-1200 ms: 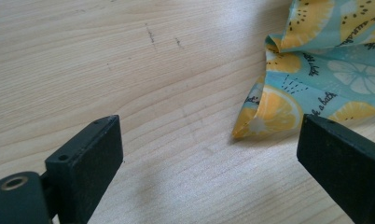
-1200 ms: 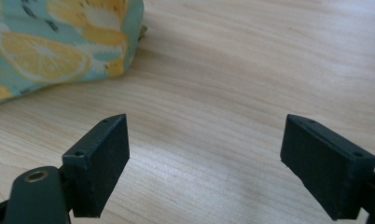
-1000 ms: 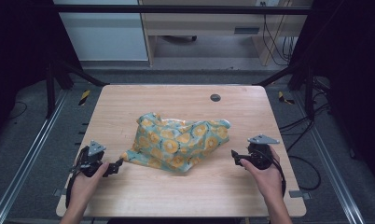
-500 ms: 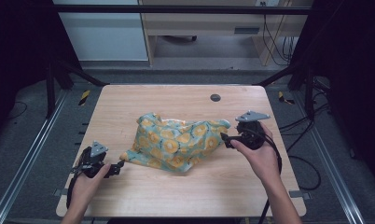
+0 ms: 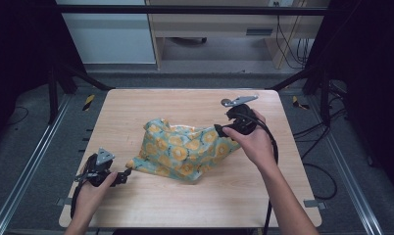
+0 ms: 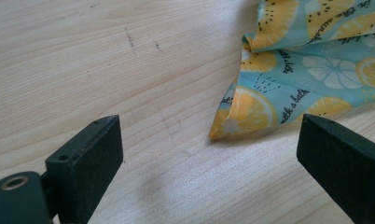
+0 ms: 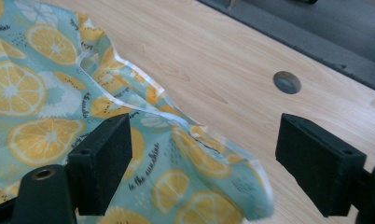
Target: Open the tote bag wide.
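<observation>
A crumpled teal cloth (image 5: 185, 147) printed with lemon slices lies in the middle of the wooden table (image 5: 151, 103). My left gripper (image 5: 128, 172) rests low at the front left, open, pointing at the cloth's left corner. In the left gripper view its jaws (image 6: 211, 154) stand wide apart, and the corner (image 6: 241, 116) lies on the wood just ahead of them, untouched. My right gripper (image 5: 219, 131) hovers at the cloth's right end. In the right gripper view its jaws (image 7: 204, 154) are open above the cloth's folded edge (image 7: 143, 93), not pressing on it.
A small round dark grommet (image 7: 287, 82) sits in the tabletop beyond the cloth's right end. Metal frame rails (image 5: 28, 166) run along both sides of the table. A pale desk (image 5: 209, 29) stands past the far edge, and cables (image 5: 327, 176) trail on the right.
My right hand has lifted from the table's right front and swung left and away, ending over the cloth's right end. The left hand and the cloth have stayed put.
</observation>
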{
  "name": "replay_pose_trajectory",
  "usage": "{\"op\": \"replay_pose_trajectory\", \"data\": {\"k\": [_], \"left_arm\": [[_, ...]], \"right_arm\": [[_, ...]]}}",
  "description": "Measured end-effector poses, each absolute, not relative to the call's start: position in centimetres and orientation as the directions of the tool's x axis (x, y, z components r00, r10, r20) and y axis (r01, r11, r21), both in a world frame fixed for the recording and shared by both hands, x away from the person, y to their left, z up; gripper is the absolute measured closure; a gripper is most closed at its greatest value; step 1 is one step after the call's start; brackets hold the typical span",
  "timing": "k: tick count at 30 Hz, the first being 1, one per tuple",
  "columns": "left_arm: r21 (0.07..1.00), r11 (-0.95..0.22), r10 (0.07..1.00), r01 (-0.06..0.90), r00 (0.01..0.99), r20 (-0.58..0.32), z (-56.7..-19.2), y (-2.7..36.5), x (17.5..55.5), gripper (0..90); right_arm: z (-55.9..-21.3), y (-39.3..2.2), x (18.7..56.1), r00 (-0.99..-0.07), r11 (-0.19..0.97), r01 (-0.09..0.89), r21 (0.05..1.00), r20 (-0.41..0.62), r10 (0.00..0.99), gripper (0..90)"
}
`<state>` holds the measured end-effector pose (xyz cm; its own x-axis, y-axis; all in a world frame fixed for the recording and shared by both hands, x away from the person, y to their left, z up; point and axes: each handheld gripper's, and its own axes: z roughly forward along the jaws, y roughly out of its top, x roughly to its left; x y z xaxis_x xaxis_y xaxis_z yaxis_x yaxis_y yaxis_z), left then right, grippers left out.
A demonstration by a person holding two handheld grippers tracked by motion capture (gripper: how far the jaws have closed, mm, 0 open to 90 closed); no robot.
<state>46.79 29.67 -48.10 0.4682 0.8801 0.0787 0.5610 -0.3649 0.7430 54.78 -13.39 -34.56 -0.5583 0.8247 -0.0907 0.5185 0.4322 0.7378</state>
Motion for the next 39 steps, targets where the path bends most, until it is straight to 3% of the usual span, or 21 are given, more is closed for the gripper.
{"op": "replay_pose_trajectory", "data": {"k": [14, 20, 21, 22, 24, 25, 26, 27, 28, 30, 39], "left_arm": [[0.746, -0.372, 0.875, 0.552, 0.476, 0.084, -48.0, 29.5, 46.8, 6.6], [0.746, -0.375, 0.874, 0.550, 0.477, 0.088, -48.0, 29.4, 46.8, 6.6], [0.746, -0.375, 0.874, 0.550, 0.477, 0.088, -48.0, 29.4, 46.8, 6.6], [0.747, -0.375, 0.874, 0.550, 0.477, 0.088, -48.0, 29.4, 46.8, 6.7], [0.746, -0.375, 0.874, 0.549, 0.477, 0.089, -48.0, 29.4, 46.8, 6.7], [0.746, -0.376, 0.875, 0.549, 0.477, 0.089, -48.0, 29.4, 46.8, 6.7], [0.747, -0.375, 0.875, 0.549, 0.476, 0.089, -48.0, 29.4, 46.8, 6.7], [0.747, -0.375, 0.875, 0.549, 0.476, 0.089, -48.0, 29.4, 46.8, 6.7], [0.747, -0.376, 0.875, 0.549, 0.476, 0.091, -48.0, 29.4, 46.8, 6.8], [0.747, -0.376, 0.875, 0.548, 0.476, 0.091, -48.0, 29.4, 46.8, 6.8], [0.764, -0.379, 0.867, 0.522, 0.488, 0.097, -47.3, 29.1, 46.4, 7.6]], "right_arm": [[-37.5, -11.1, 56.5, -0.581, 0.458, 0.588, 0.667, -0.046, 0.812, 17.9], [-38.3, -11.0, 55.9, -0.602, 0.499, 0.587, 0.638, -0.069, 0.796, 36.9], [-38.3, -11.0, 55.9, -0.602, 0.499, 0.587, 0.638, -0.069, 0.796, 36.9], [-38.5, -11.1, 55.6, -0.605, 0.505, 0.586, 0.634, -0.072, 0.793, 45.2], [-38.7, -11.3, 55.5, -0.612, 0.516, 0.583, 0.628, -0.079, 0.787, 53.3], [-38.7, -11.3, 55.5, -0.612, 0.516, 0.583, 0.628, -0.079, 0.787, 53.3], [-38.8, -11.4, 55.3, -0.621, 0.520, 0.581, 0.626, -0.071, 0.780, 64.6], [-38.8, -11.4, 55.3, -0.621, 0.520, 0.581, 0.626, -0.071, 0.780, 64.6], [-38.8, -11.5, 55.2, -0.638, 0.526, 0.570, 0.631, -0.064, 0.767, 77.2], [-38.6, -11.5, 55.0, -0.647, 0.527, 0.565, 0.635, -0.055, 0.761, 86.5], [-37.4, -11.4, 54.0, -0.662, 0.491, 0.515, 0.702, -0.038, 0.749, 89.3]]}}
